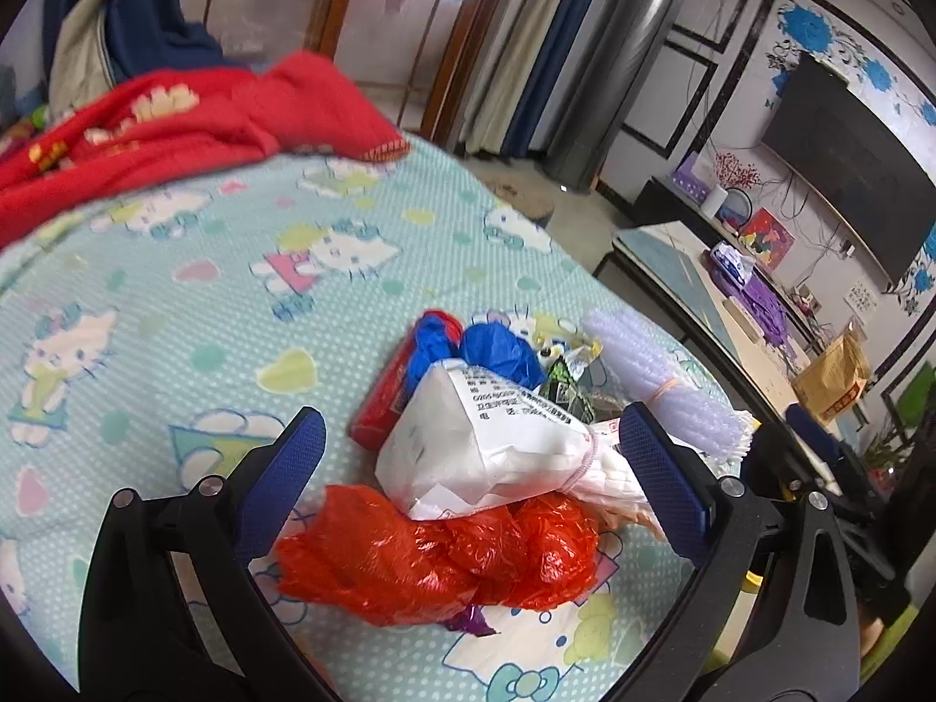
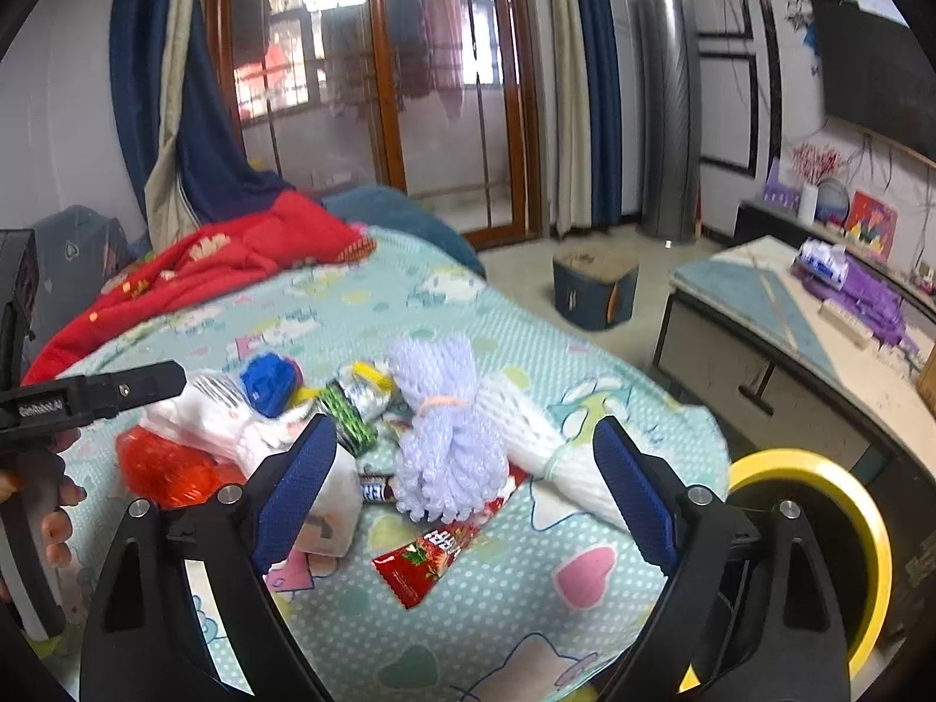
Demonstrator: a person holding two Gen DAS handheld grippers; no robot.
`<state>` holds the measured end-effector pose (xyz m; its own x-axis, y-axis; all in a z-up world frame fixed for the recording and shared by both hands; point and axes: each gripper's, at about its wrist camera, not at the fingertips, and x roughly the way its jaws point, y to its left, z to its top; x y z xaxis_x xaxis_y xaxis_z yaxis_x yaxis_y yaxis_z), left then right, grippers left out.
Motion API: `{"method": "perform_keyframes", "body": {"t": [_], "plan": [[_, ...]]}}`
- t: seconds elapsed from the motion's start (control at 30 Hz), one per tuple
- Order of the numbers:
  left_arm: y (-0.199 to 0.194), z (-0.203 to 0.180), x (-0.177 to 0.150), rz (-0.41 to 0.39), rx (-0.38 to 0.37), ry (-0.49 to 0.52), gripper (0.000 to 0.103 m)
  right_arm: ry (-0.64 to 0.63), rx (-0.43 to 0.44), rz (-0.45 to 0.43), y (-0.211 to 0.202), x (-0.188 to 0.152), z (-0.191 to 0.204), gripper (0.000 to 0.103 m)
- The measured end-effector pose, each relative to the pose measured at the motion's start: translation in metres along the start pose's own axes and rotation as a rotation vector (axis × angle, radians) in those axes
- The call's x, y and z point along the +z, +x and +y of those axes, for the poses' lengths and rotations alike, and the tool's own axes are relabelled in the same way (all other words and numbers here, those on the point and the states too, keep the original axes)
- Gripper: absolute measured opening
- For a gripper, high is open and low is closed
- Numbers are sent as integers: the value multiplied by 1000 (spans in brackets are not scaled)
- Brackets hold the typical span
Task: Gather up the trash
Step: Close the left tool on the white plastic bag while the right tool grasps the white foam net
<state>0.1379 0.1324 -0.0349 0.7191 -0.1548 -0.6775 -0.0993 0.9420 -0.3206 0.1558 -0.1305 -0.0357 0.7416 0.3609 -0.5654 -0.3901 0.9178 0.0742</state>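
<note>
digits "0200" on white packet [image 1: 503, 439]

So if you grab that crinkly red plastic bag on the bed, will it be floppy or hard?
Probably floppy: the red plastic bag is crumpled into soft, shiny folds on the bedsheet, so it should squash and droop when lifted. It looks thin, so likely very light. The glossy film may slip a little. The white packet lies partly over it and might shift.
</note>
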Motion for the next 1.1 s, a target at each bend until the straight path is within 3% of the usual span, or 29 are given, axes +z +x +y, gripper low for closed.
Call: {"method": "perform_keyframes", "body": {"t": [0.17,0.23,0.3,0.4,0.77,1.1], "plan": [[12,7,-3,40,-6,-37,92,36,23,77,25,-5,-4,69],[14,7,-4,50,-17,-49,92,43,43,101,32,-8,-5,51],[14,8,-6,55,-31,-61,91,38,55,110,36,-10,-3,40],[11,9,-9,45,-48,-82,84,34,65,99,34,-12,-2,31],[3,8,-11,3,-51,-109,46,18,70,64,25,-16,-2,27],[-15,2,-4,-60,-73,-63,34,-4,77,26,13,-13,0,25]]}}
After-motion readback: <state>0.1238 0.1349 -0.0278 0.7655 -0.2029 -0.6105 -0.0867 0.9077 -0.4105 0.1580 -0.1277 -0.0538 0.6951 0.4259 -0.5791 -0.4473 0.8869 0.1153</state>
